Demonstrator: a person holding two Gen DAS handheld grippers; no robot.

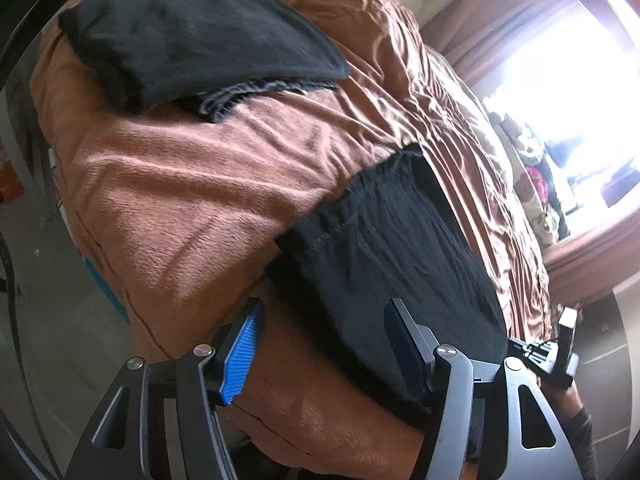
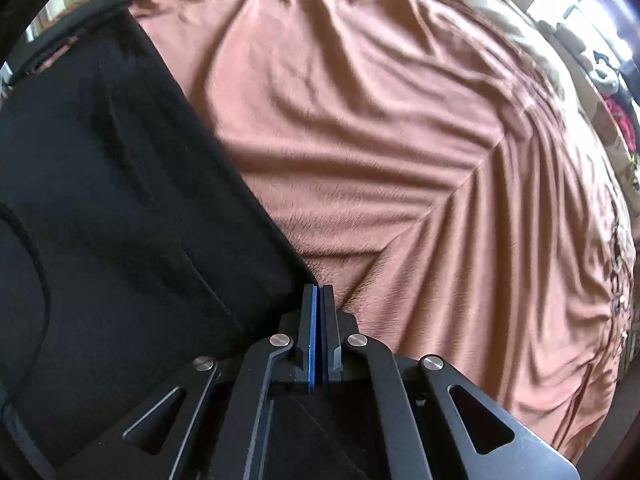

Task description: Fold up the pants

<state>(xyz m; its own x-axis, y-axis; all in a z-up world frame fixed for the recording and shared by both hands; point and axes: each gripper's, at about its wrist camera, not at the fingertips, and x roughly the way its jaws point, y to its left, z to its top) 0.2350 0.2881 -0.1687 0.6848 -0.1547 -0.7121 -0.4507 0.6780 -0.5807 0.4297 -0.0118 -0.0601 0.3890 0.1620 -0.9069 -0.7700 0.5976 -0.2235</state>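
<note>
Right wrist: claw (image 2: 319,292) tight on black pants (image 2: 120,208) corner.

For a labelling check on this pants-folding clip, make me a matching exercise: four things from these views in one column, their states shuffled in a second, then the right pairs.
Things
1. left gripper
2. right gripper
3. black fabric pants
4. folded dark garment stack

States
A. lies farther up the rumpled brown blanket, untouched
B. jaws pressed together, blue pads meeting, at the black cloth's corner
C. jaws spread wide, nothing between them
D. spread near the bed's edge, hem toward the stack

Pairs: 1-C, 2-B, 3-D, 4-A
</note>
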